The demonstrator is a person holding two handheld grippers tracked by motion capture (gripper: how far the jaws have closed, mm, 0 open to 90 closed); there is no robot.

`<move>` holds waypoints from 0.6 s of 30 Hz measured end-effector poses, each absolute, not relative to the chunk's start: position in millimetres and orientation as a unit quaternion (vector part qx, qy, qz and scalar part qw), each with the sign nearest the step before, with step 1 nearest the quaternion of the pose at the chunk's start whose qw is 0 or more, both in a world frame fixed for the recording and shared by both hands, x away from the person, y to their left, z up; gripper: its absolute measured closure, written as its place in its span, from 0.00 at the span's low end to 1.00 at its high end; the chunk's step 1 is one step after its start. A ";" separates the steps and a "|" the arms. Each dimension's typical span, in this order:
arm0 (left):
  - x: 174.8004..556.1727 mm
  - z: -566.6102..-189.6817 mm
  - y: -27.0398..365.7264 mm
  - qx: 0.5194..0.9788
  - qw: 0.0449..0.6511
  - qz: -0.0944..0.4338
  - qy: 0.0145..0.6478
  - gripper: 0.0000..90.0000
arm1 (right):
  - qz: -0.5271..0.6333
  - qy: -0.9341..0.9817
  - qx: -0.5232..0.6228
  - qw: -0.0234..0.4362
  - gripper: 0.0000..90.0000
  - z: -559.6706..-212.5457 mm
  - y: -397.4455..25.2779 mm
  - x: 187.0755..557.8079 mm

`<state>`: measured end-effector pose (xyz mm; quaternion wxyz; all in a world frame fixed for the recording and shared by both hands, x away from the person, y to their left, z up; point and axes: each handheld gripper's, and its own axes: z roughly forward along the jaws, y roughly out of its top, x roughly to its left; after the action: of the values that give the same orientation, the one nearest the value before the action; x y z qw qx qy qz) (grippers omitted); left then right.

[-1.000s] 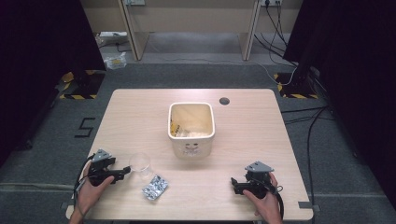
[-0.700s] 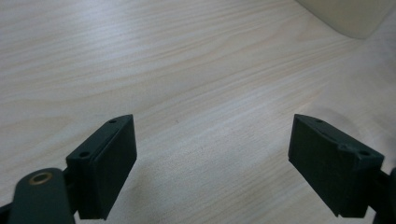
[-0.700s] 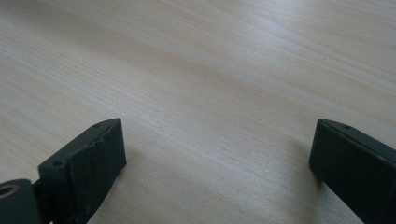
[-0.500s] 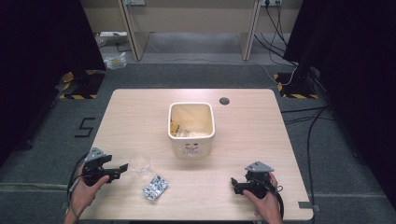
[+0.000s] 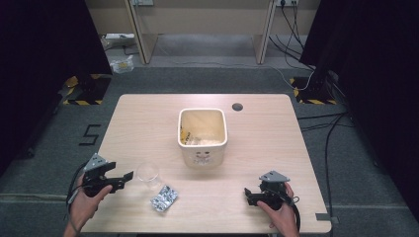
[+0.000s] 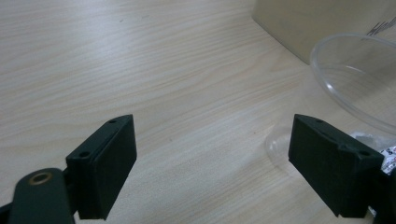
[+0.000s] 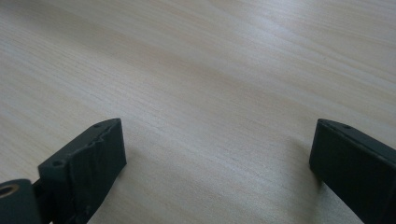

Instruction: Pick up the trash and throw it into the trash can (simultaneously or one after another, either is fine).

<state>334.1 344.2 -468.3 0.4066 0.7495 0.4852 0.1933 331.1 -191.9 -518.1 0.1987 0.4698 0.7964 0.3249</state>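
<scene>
While lying just beside left gripper [image 5: 126,176], clear plastic cup [image 5: 147,173], empty, rim wide

The right gripper [image 7: 217,168] hangs low over the pale wood-grain table [image 7: 210,70], its two black jaws spread wide apart with bare table between them.

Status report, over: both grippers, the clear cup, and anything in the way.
Left gripper open, just short of clear cup. Right gripper open, empty. Foil wrapper beside cup.
</scene>
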 end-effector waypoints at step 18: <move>329.1 -448.5 337.2 0.748 0.429 0.192 0.469 0.16 | 0.325 0.796 0.470 0.199 0.04 -518.1 -191.9 331.1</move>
<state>329.1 337.2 -448.5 0.4287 0.7483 0.4687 0.1915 331.1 -191.9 -518.1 0.1987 0.4698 0.7964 0.3249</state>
